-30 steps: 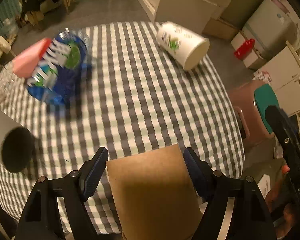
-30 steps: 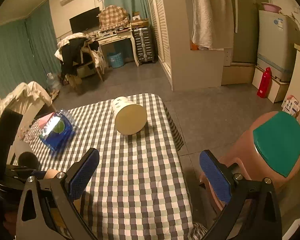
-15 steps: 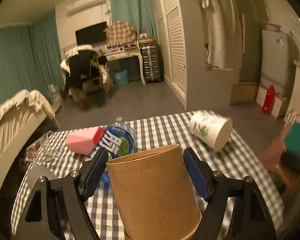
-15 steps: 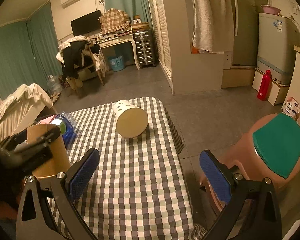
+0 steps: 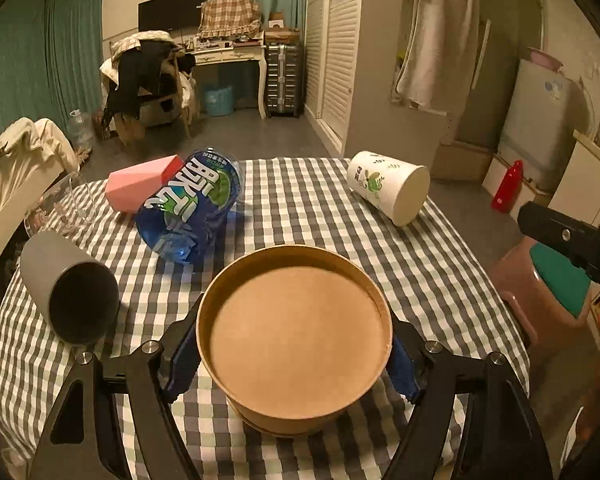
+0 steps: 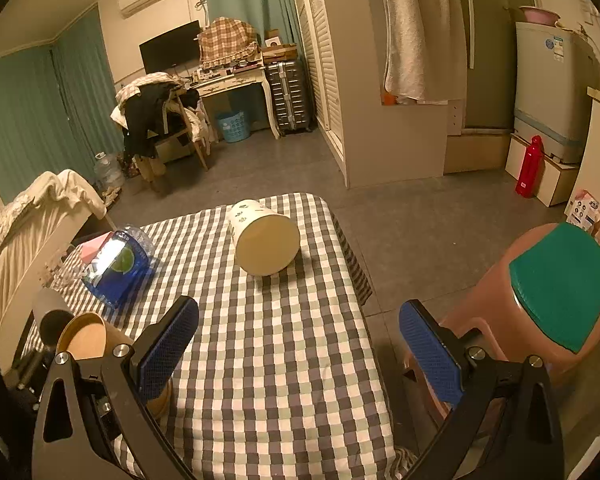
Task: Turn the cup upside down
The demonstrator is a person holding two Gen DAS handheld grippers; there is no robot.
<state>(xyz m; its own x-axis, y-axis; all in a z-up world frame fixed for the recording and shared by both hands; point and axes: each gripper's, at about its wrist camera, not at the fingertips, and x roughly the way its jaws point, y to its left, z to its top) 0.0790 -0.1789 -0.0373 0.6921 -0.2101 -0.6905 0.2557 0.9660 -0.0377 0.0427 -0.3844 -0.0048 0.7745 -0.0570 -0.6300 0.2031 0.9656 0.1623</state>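
A brown paper cup [image 5: 294,340] stands upside down on the checked tablecloth [image 5: 320,208], its recessed bottom facing up. My left gripper [image 5: 292,360] is shut on it, with blue pads on both sides of its wall. The cup also shows at the lower left of the right wrist view [image 6: 86,342]. My right gripper [image 6: 296,344] is open and empty above the table's right edge. A white printed cup [image 5: 386,188] lies on its side at the far right of the table, seen also in the right wrist view [image 6: 264,240].
A grey cup [image 5: 70,284] lies on its side at the left. A blue plastic bottle [image 5: 190,204] and a pink box [image 5: 140,184] lie behind it. A brown stool with a green seat [image 6: 556,292] stands right of the table.
My left gripper has turned the brown cup over: its side wall faced the camera before, and its bottom now faces up with the rim down on the cloth. The right gripper has barely moved.
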